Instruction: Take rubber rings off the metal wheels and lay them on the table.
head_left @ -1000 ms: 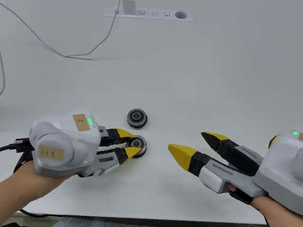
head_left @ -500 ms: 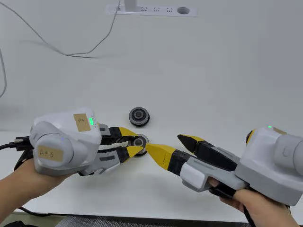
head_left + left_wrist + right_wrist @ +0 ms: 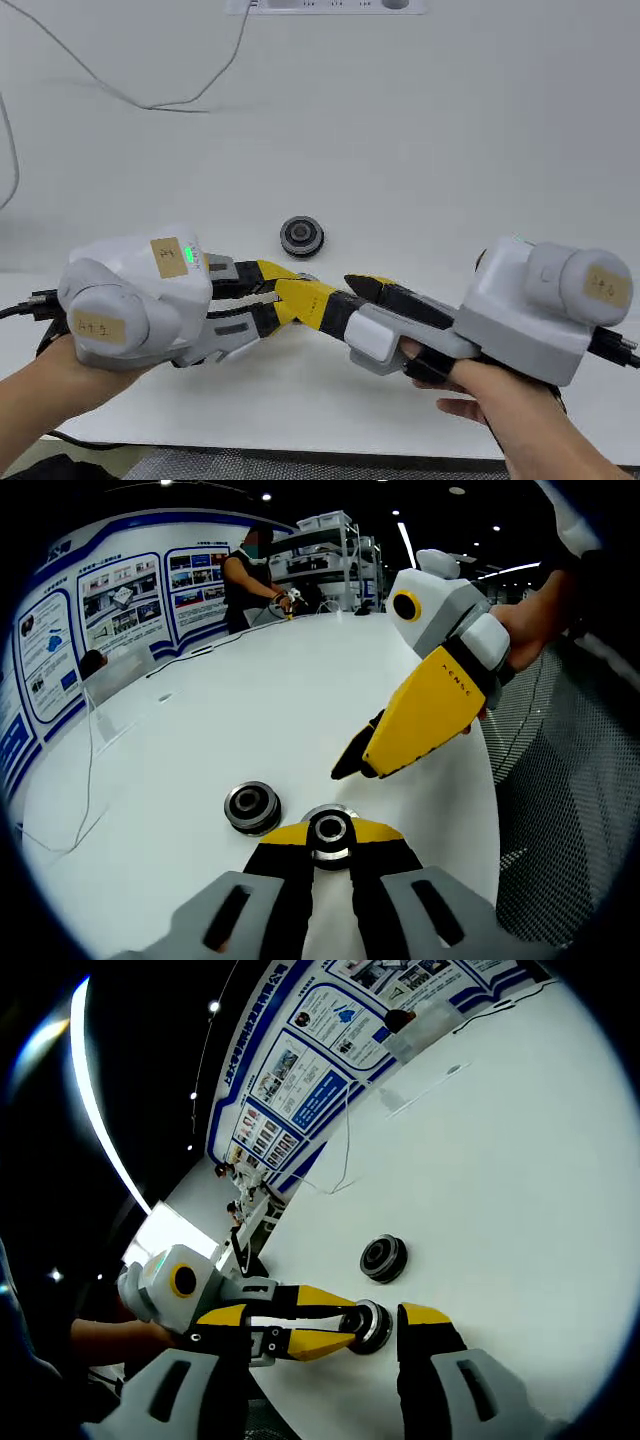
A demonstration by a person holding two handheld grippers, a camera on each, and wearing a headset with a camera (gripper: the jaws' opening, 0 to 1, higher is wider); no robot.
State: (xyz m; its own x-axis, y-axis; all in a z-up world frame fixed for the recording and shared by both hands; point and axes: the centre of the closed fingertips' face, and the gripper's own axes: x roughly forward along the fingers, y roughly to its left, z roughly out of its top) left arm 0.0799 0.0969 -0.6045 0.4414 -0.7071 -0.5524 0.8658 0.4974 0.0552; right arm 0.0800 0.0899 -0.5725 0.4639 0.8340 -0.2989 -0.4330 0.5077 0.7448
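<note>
The left gripper (image 3: 281,291) has its yellow-tipped jaws drawn narrow on a wheel (image 3: 331,835), one tip on each side of it, near the front edge of the desk (image 3: 420,150); whether the wheel rests on the desk or hangs just above it cannot be told. The right gripper (image 3: 318,286) points at the same wheel from the other side with its jaws held wide. In the right gripper view the wheel sits between its two tips, with one yellow tip just beside it. A second wheel (image 3: 301,236) lies flat and free on the desk, just beyond the held one toward the middle, with a dark band around its rim. The left gripper carries two tan tape labels (image 3: 171,258) with handwriting that cannot be read, and a green light glows beside the upper one. The right gripper has a similar label (image 3: 600,287), also unreadable. In the left gripper view, small black print runs along the right gripper's yellow jaw, too small to read. A power strip (image 3: 325,5) lies toward the far edge of the desk, and a cable (image 3: 150,103) trails from it across the surface. Blue-headed posters (image 3: 110,600) line the wall, their text too small to make out.
</note>
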